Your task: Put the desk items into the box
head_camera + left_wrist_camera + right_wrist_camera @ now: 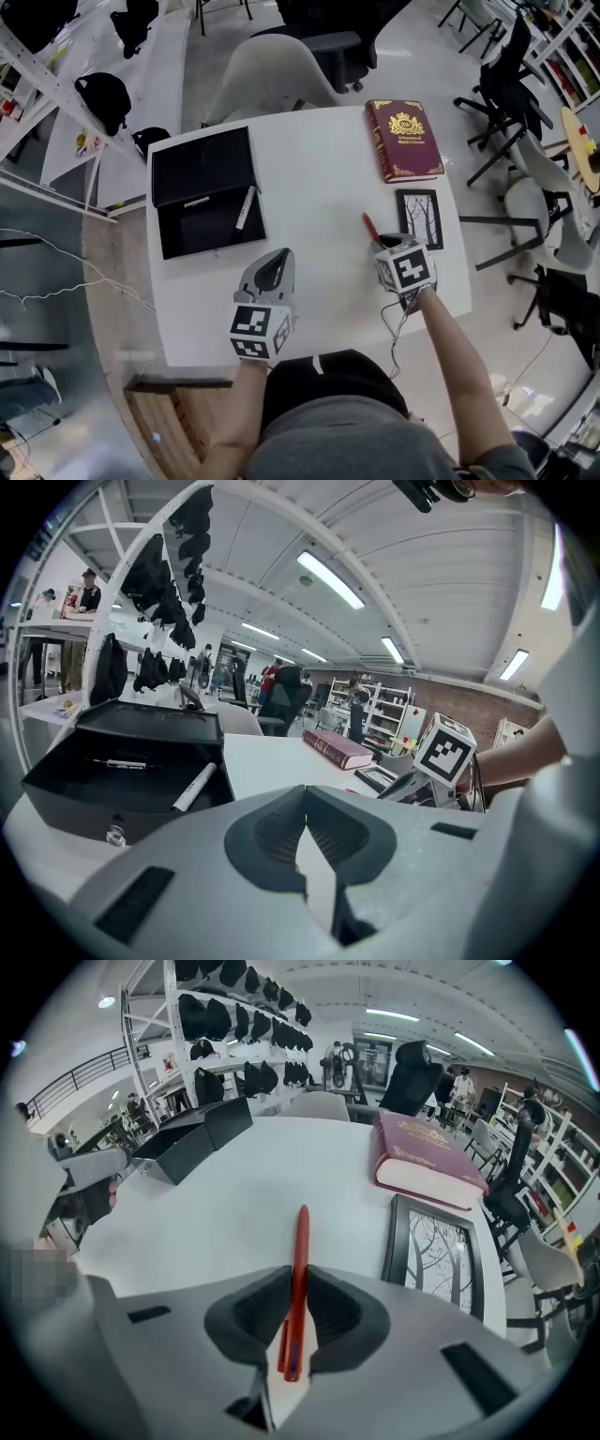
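Note:
My right gripper [298, 1309] is shut on a red pen [301, 1260], which sticks out forward between the pads, low over the white table [319, 178]. From the head view that pen [369, 227] points up and left from the right gripper [382, 244], just left of a black picture frame [419, 218]. The open black box [206, 192] stands at the table's left with a white marker [245, 208] leaning on its rim. Near the front edge, below the box, my left gripper [274, 261] is shut with nothing between its jaws.
A dark red book [405, 139] lies at the table's far right corner, beyond the frame. Grey and black office chairs [281, 70] stand around the table. A thin pen [127, 763] lies inside the box [122, 761]. Shelves with black bags stand to the left.

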The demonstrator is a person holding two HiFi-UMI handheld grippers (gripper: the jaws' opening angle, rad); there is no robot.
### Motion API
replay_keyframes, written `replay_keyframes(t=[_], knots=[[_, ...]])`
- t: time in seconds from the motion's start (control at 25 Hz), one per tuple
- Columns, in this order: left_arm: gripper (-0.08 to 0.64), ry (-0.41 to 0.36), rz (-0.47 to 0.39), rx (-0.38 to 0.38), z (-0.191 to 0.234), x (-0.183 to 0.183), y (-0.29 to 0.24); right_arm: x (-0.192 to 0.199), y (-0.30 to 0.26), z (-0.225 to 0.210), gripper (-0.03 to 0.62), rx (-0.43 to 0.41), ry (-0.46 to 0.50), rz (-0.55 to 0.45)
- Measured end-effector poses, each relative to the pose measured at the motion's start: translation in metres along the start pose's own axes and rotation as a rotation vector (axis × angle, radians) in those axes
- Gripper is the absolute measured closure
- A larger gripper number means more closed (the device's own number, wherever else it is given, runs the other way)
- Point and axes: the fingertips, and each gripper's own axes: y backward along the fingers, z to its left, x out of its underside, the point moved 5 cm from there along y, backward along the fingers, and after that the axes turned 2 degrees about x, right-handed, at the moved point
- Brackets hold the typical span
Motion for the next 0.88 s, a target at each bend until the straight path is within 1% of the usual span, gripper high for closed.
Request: replay_keyframes(t=[0.16,0.32,0.44,0.56,0.88], knots=[[0.554,-0.003,-0.007,-0.02,-0.002,-0.002,0.001,-0.001,0.003,-0.002,0.54,-0.008,-0.014,-0.024],[0.554,-0.027,-0.007,-0.051,-0.003,-0.003,0.004,-0.01,0.017,0.0,0.54,-0.046,-0.039,-0.095],[0.554,-0.021,-0.012,-0.081,-0.003,-0.003,0.008,-0.019,0.03,0.002,0.54,-0.087,-0.052,-0.139],[0.554,-0.024,-0.02,-0.113,-0.004,-0.006,0.011,-0.033,0.044,0.007,0.54,-0.136,-0.03,-0.193],[0.554,-0.026,-0.055,-0.22,0.005,-0.017,0.029,-0.078,0.069,0.034,0.54,-0.249,0.07,-0.318]])
